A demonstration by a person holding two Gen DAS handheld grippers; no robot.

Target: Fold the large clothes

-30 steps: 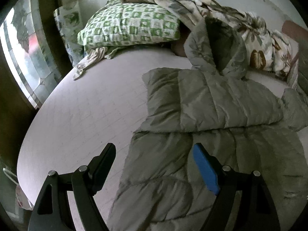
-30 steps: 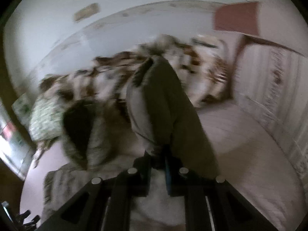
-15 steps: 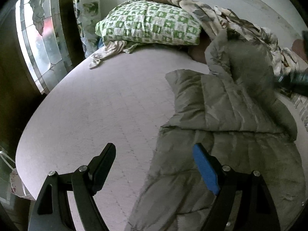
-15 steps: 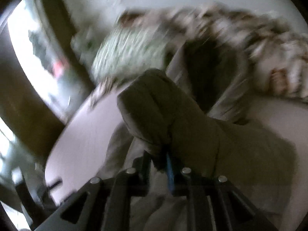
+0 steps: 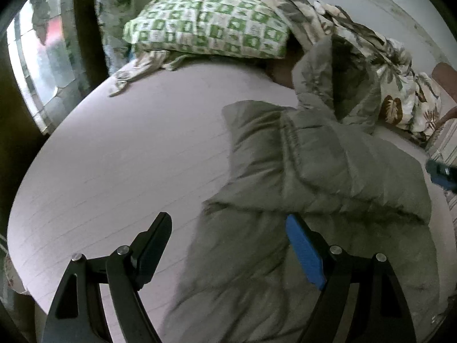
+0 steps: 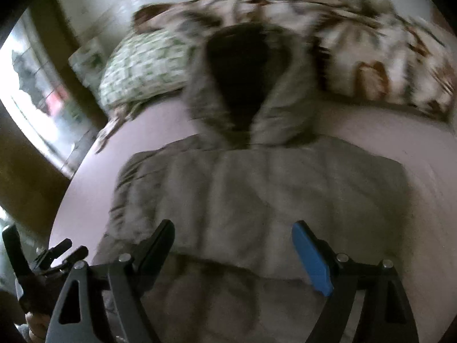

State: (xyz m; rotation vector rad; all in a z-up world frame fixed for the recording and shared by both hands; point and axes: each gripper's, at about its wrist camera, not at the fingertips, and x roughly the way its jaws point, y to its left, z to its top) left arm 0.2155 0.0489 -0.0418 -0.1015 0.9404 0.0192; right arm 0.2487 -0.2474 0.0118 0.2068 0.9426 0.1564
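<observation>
A grey-green padded hooded jacket (image 5: 328, 171) lies on the pale bed sheet (image 5: 128, 157), both sleeves folded across its chest and its hood (image 5: 348, 85) towards the pillows. My left gripper (image 5: 228, 245) is open and empty above the jacket's left lower edge. In the right wrist view the jacket (image 6: 271, 200) lies flat with its dark-lined hood (image 6: 242, 77) at the far end. My right gripper (image 6: 232, 248) is open and empty above the folded sleeves. The left gripper also shows at the lower left of that view (image 6: 45, 260).
A green-checked pillow (image 5: 205, 25) and a leaf-print blanket (image 5: 394, 85) lie at the head of the bed. A window (image 5: 37, 57) with a dark frame stands at the left. The bed's edge runs along the left and front.
My right gripper carried a sleeve across the jacket, let it go and opened. The sleeve now lies folded over the chest. The left gripper stayed open and shifted slightly.
</observation>
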